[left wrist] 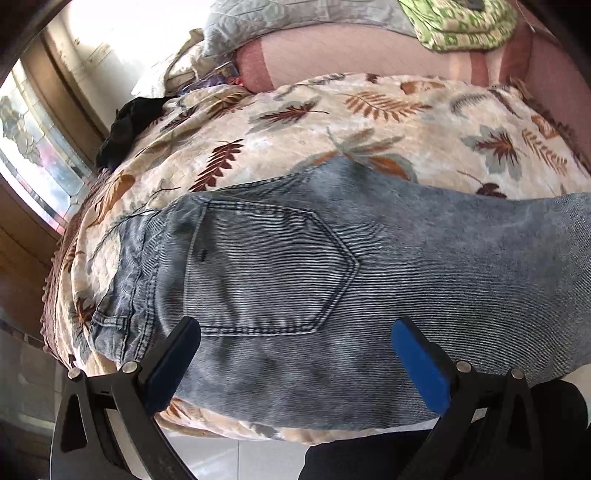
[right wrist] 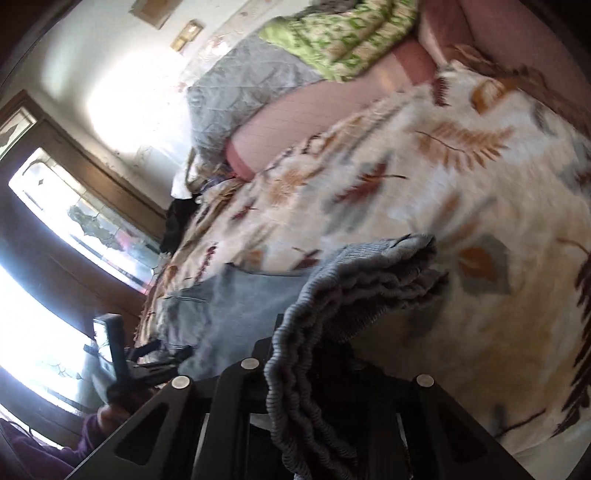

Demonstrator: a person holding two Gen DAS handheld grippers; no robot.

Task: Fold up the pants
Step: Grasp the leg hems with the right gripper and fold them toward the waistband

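Observation:
Light blue jeans [left wrist: 332, 266] lie flat on a leaf-patterned bed cover [left wrist: 280, 136], back pocket [left wrist: 266, 273] up, waistband toward the left. My left gripper [left wrist: 295, 339] hovers just above the seat of the jeans, its blue-padded fingers [left wrist: 421, 354] wide apart and open with nothing between them. In the right wrist view my right gripper [right wrist: 295, 347] is shut on a bunched stack of the jeans' leg ends [right wrist: 369, 280], lifted off the cover. The rest of the jeans [right wrist: 229, 306] trails left toward the left gripper [right wrist: 147, 362]. The right fingertips are hidden by cloth.
A grey quilt [left wrist: 295, 22] and a green patterned cloth [left wrist: 461, 22] lie at the bed's far end on a pink sheet [left wrist: 369, 55]. A black garment [left wrist: 125, 125] sits at the left edge by a window [right wrist: 92, 229]. Tiled floor [left wrist: 236, 458] shows below the near edge.

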